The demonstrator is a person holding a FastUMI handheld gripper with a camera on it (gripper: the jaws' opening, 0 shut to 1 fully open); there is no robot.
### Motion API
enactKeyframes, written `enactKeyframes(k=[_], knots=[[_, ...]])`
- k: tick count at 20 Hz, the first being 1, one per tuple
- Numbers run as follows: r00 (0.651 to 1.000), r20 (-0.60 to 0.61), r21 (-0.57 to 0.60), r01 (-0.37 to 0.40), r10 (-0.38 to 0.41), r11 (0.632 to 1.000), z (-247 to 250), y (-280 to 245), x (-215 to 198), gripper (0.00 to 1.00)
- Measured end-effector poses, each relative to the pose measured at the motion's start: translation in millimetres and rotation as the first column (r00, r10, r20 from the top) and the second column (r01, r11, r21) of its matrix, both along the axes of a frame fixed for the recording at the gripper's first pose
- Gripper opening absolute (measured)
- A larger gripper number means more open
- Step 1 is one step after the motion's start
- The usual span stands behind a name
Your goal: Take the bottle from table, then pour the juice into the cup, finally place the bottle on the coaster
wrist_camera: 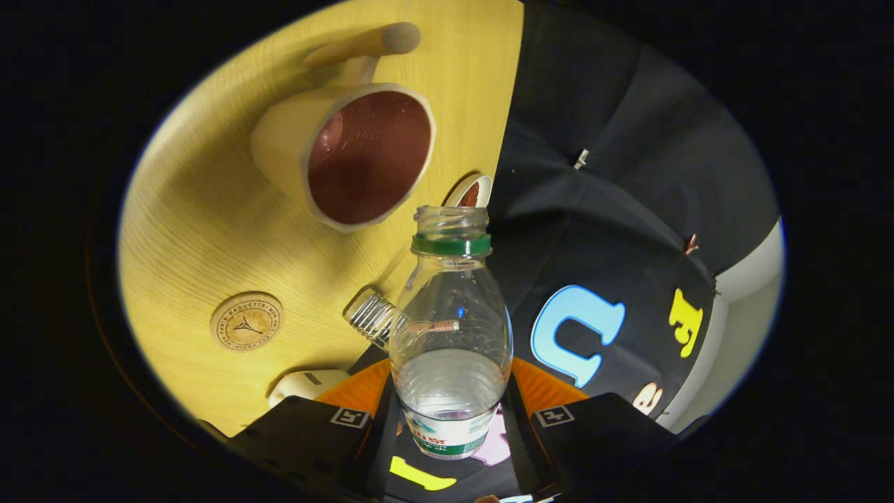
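Wooden worktop (pixel 195 209) | hand-held gripper (pixel 450 426) pinching uncapped bottle (pixel 450 335) between its fingers | cup (pixel 349 157), coaster (pixel 246 321) beyond | labels unreadable

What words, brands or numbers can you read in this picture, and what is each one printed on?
Coaster: a ring of capital letters around a small figure, too small to read with certainty.
Label on the bottle: print too blurred to read.
Gripper, shut on the bottle: a square marker on each finger, no words.
Nothing here reads clearly enough to quote.
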State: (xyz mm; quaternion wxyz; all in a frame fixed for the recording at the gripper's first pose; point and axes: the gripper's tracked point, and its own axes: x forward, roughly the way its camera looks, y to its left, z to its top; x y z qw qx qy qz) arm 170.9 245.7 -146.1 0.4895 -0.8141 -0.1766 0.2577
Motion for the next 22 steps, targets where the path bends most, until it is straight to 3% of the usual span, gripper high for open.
enactKeyframes(k=[5,9,16,22], knots=[[0.986,-0.139,0.190,0.119,-0.093,0.975,11.7,-15.9,-12.5,0.70],[0.960,-0.252,0.357,0.209,-0.122,0.910,30.8,-28.8,-19.2,0.70],[0.857,-0.502,0.585,0.436,-0.116,0.684,56.1,-56.2,-19.5,0.71],[0.745,-0.668,0.653,0.582,0.005,0.484,45.7,-65.0,-13.5,0.71]])
